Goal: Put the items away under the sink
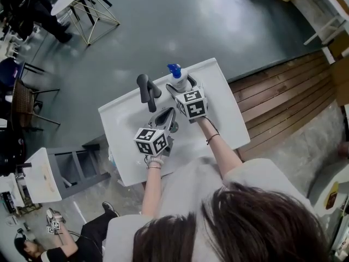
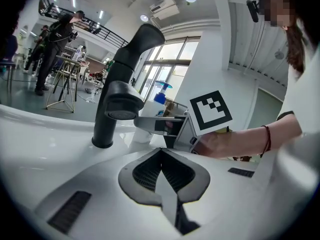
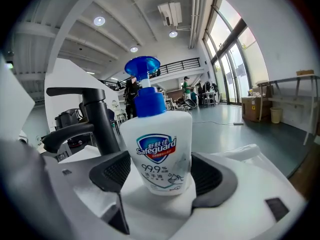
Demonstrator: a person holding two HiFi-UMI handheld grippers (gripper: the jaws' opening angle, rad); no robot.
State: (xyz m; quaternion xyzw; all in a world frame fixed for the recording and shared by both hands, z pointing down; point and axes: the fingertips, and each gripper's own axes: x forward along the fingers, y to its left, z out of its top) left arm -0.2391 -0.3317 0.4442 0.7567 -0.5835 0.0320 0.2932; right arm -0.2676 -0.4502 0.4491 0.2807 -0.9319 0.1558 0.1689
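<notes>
A white soap bottle with a blue pump stands upright at the far edge of the white sink top, right of the black faucet. My right gripper reaches it from the near side. In the right gripper view the bottle stands between the spread jaws of the right gripper, whose dark pads sit beside its walls without squeezing. My left gripper hovers over the basin just in front of the faucet. The left gripper has its jaws together on nothing.
A grey step stool stands left of the sink unit. A wooden deck runs along the right. A folding table frame and people stand at the far left. Another person crouches at the lower left.
</notes>
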